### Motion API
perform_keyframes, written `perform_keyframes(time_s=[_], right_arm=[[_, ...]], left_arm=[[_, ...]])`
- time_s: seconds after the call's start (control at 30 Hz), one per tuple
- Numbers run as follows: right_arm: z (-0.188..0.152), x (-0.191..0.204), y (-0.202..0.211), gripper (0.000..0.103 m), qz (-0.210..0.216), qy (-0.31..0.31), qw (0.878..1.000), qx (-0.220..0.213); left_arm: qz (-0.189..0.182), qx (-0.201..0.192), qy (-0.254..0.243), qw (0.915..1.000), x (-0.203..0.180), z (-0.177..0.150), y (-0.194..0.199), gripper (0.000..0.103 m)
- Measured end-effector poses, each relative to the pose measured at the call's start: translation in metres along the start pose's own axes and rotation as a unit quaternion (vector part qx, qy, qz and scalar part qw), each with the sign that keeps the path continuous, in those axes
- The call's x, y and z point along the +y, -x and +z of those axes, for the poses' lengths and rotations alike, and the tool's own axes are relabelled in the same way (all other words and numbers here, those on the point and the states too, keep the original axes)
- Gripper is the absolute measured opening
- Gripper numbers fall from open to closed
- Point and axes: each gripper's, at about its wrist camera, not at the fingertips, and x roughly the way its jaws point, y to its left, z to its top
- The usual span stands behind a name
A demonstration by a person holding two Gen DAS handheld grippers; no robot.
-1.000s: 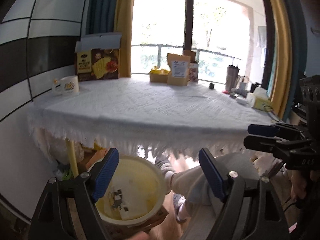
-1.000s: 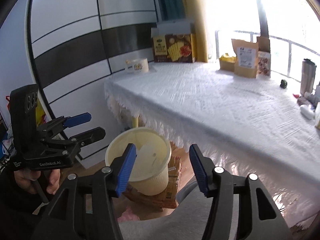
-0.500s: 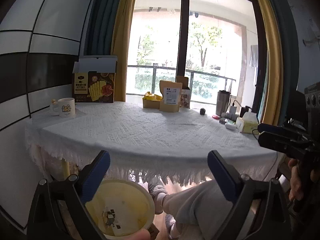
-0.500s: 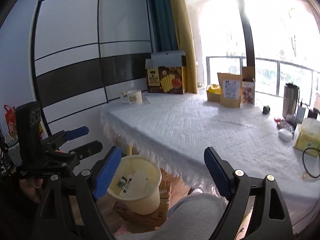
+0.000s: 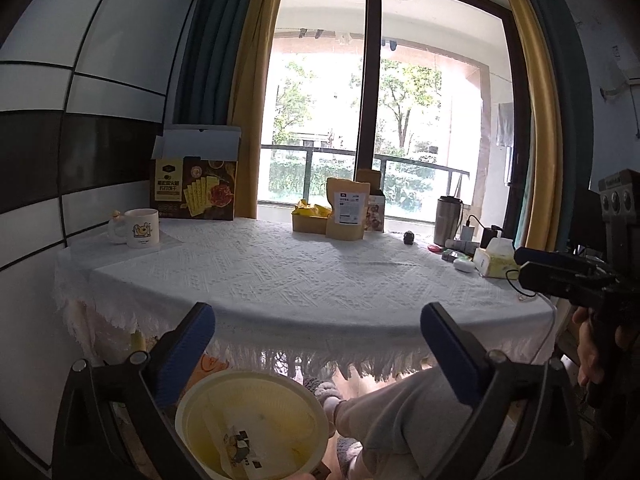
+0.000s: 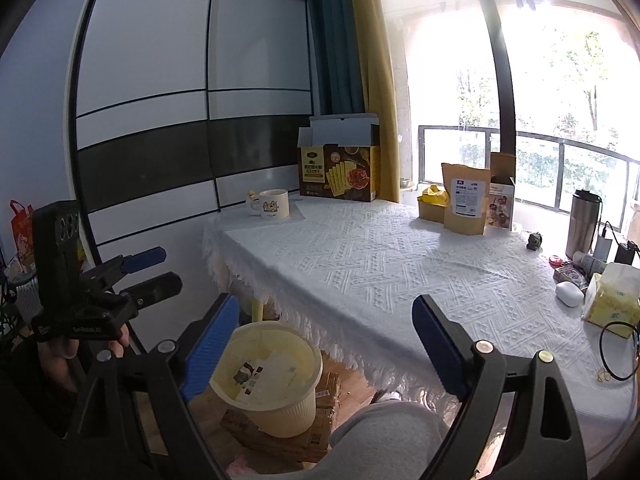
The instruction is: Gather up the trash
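A cream-yellow trash bin [image 5: 248, 378] [image 6: 280, 416] stands on cardboard on the floor, below the table's fringed front edge. A printed wrapper [image 5: 240, 446] [image 6: 272, 372] lies inside it. My left gripper [image 5: 318, 316] hangs above and behind the bin, its blue-padded jaws opening with nothing between them. My right gripper [image 6: 326, 308] is likewise above the bin, jaws opening and empty. Each gripper shows in the other's view: the left gripper [image 6: 168, 268] at the left, the right gripper [image 5: 520, 266] at the right.
The white-clothed table [image 5: 320, 276] carries a snack box [image 5: 194, 190], mug [image 5: 140, 228], brown pouch [image 5: 346, 208], steel tumbler [image 5: 448, 220] and tissue box [image 5: 496, 262]. The person's grey-trousered knee [image 5: 400, 412] is beside the bin. A panelled wall [image 6: 160, 120] stands at the left.
Both grippers have risen and tilted upward, so the bin sits lower in both views. Both pairs of jaws have spread wider. The wrapper stays in the bin.
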Motion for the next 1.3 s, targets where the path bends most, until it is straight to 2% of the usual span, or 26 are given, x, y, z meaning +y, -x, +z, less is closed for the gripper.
perform_keyframes(time_s=[0.27, 0.63, 1.3], right_arm=[[0.002, 0.005, -0.023, 0.088, 0.004, 0.002, 1.0, 0.013], [0.002, 0.01, -0.04, 0.088, 0.002, -0.002, 1.0, 0.024], [-0.003, 0.009, -0.038, 0.088, 0.007, -0.007, 1.0, 0.02]], left_arm=[[0.009, 0.011, -0.004, 0.9999, 0.007, -0.005, -0.008, 0.103], [-0.003, 0.004, 0.018, 0.9998, 0.018, -0.005, -0.011, 0.103], [-0.007, 0.0, 0.016, 0.9998, 0.013, -0.006, -0.008, 0.103]])
